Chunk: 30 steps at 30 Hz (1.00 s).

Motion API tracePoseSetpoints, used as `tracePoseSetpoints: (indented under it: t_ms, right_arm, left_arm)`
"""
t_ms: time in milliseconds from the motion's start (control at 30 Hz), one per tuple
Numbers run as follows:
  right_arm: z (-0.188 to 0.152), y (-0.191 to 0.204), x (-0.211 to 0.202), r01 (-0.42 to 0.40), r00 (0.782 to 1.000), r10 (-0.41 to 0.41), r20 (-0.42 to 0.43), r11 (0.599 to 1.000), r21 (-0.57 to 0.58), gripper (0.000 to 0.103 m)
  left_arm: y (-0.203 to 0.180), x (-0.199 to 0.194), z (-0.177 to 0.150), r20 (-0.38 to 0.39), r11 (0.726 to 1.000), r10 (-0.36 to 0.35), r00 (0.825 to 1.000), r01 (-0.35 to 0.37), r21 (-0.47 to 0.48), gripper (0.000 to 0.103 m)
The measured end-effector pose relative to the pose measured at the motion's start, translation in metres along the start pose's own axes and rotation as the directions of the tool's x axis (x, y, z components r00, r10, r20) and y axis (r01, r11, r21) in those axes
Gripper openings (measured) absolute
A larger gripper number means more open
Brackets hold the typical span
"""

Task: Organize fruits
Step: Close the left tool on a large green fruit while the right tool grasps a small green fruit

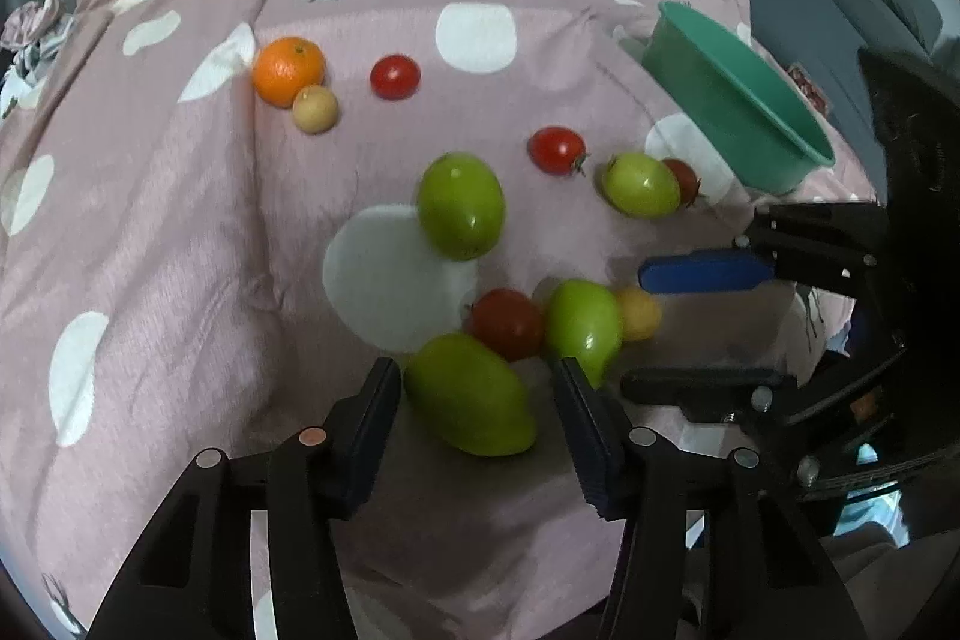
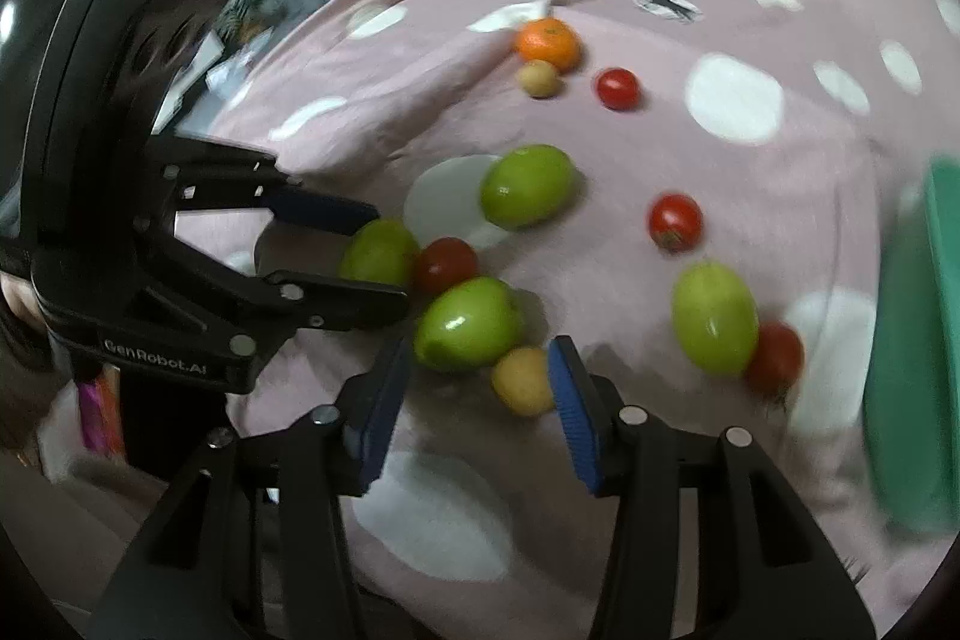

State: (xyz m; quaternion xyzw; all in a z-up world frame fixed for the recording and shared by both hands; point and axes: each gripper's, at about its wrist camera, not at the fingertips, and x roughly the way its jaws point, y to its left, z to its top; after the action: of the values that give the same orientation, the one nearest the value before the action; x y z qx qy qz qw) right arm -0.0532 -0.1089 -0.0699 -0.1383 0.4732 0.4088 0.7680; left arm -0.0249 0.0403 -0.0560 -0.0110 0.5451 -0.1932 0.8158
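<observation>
while both tools hang over the pink spotted cloth (image 1: pixel 180 232), the fruits lie spread out on it. the left tool (image 1: pixel 477 421) has its fingers wide apart, with a big green fruit (image 1: pixel 471 394) lying between them, not squeezed. just past it, at about 1 o'clock, sit a red tomato (image 1: pixel 507 322), another green fruit (image 1: pixel 585 325) and a small yellow fruit (image 1: pixel 639 313) — all bunched close. the right tool (image 2: pixel 477 394) is spread open too, and the yellow fruit (image 2: pixel 522 379) sits just inside its right finger. far off at 11 o'clock in the left view, an orange (image 1: pixel 288 70) touches a little tan fruit (image 1: pixel 315 109). a green bowl (image 1: pixel 738 100) tips on its side at 2 o'clock.
</observation>
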Motion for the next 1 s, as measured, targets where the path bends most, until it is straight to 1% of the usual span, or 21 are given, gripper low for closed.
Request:
tracePoseSetpoints:
  t_ms: [33, 100, 300, 400, 433, 467, 533, 600, 800, 900, 1000]
  right_arm:
    - [0.002, 0.003, 0.002, 0.007, 1.0, -0.007, -0.006, 0.999, -0.031, 0.058]
    - [0.006, 0.005, 0.005, 0.01, 1.0, -0.01, -0.012, 0.998, -0.058, 0.059]
    - [0.01, 0.003, 0.017, 0.018, 0.999, -0.021, -0.029, 0.995, -0.099, 0.059]
    - [0.01, 0.002, 0.02, 0.0, 0.999, -0.004, -0.034, 0.994, -0.113, 0.057]
    - [0.011, 0.003, 0.022, -0.006, 0.999, 0.002, -0.035, 0.993, -0.116, 0.053]
    - [0.011, 0.002, 0.025, -0.015, 0.999, 0.01, -0.041, 0.993, -0.118, 0.046]
    - [0.012, 0.002, 0.028, -0.022, 0.999, 0.017, -0.047, 0.994, -0.108, 0.047]
    - [0.012, 0.001, 0.028, -0.034, 0.999, 0.03, -0.04, 0.995, -0.091, 0.046]
    - [0.009, -0.002, 0.023, -0.035, 0.999, 0.035, -0.002, 0.999, -0.04, 0.046]
    - [0.008, -0.003, 0.01, -0.034, 0.999, 0.035, 0.04, 0.999, -0.016, 0.046]
    - [0.007, -0.011, -0.007, -0.026, 0.995, 0.022, 0.1, 0.999, 0.038, 0.046]
  left_arm:
    - [-0.001, 0.0, 0.0, -0.002, 1.0, 0.0, 1.0, 0.0, 0.004, 0.053]
    - [-0.001, 0.001, 0.001, 0.0, 1.0, 0.002, 1.0, -0.002, 0.0, 0.053]
    - [0.005, 0.008, -0.002, -0.024, 1.0, -0.002, 1.0, 0.002, -0.027, 0.052]
    - [0.007, 0.008, -0.004, -0.022, 0.999, -0.012, 1.0, 0.011, -0.04, 0.048]
    - [0.008, 0.008, -0.004, -0.019, 0.999, -0.014, 1.0, 0.014, -0.044, 0.046]
    - [0.009, 0.008, -0.004, -0.017, 0.999, -0.013, 1.0, 0.013, -0.044, 0.044]
    - [0.01, 0.008, -0.005, -0.012, 0.999, -0.008, 1.0, 0.008, -0.046, 0.044]
    - [0.011, 0.008, -0.004, -0.003, 0.998, -0.015, 1.0, 0.015, -0.057, 0.043]
    - [0.014, 0.005, -0.005, 0.025, 0.996, -0.029, 0.999, 0.031, -0.084, 0.042]
    - [0.015, -0.004, -0.006, 0.052, 0.995, -0.031, 0.998, 0.036, -0.096, 0.042]
    - [0.015, -0.013, -0.003, 0.078, 0.994, -0.028, 0.997, 0.036, -0.101, 0.042]
